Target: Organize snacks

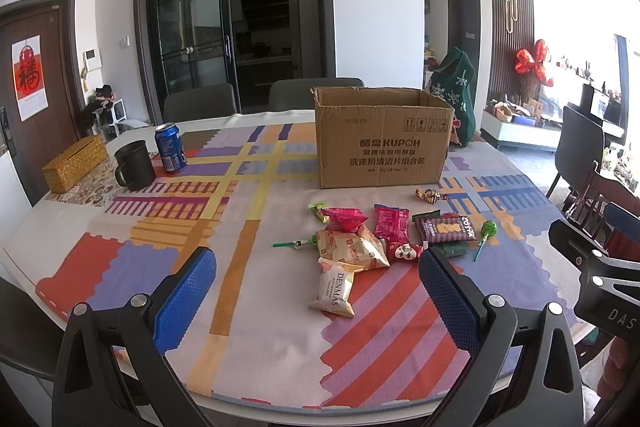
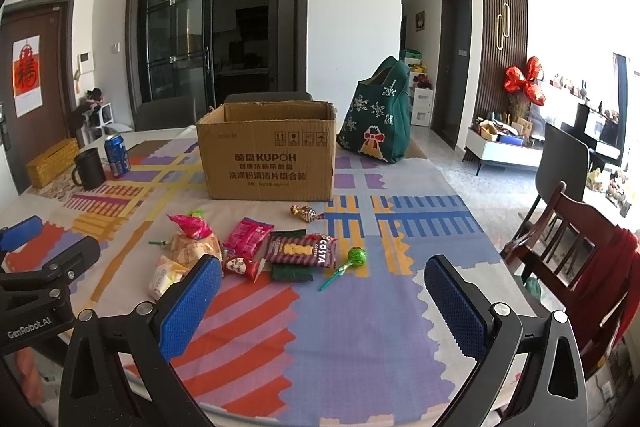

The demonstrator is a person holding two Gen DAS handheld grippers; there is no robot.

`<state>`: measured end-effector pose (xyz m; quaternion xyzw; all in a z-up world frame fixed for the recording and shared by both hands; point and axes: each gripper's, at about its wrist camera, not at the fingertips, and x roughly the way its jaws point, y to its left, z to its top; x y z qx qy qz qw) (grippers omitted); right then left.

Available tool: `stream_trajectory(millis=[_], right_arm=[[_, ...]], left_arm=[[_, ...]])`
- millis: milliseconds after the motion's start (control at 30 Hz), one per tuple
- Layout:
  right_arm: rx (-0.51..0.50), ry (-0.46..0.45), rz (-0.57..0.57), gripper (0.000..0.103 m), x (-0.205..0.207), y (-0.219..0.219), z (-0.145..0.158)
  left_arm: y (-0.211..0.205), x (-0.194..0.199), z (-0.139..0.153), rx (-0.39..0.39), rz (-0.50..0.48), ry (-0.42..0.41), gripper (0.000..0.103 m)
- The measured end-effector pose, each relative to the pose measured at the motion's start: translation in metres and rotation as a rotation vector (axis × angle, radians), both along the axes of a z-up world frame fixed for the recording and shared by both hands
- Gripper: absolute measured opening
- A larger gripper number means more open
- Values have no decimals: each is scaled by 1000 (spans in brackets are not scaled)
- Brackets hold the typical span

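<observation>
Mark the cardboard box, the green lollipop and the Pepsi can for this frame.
cardboard box [image 2: 270, 163]: right wrist view, on its printed front panel.
green lollipop [image 2: 356, 256]: right wrist view, on the wrapped head, not the stick.
Pepsi can [image 1: 171, 147]: left wrist view, on the blue side wall.

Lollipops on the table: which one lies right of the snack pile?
The green-wrapped lollipop beside the Costa packet; the other lollipop lies left.
</observation>
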<state>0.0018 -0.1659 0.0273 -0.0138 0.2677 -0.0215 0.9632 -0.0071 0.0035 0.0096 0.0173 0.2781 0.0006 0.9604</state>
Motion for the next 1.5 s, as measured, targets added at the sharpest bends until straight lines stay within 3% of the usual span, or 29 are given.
stream_trajectory(millis=[967, 1500], right_arm=[[-1, -2, 1, 102, 0, 1, -2], [-20, 79, 71, 102, 27, 13, -22]], left_arm=[[1, 0, -1, 0, 2, 5, 103], [3, 27, -21, 19, -9, 75, 100]])
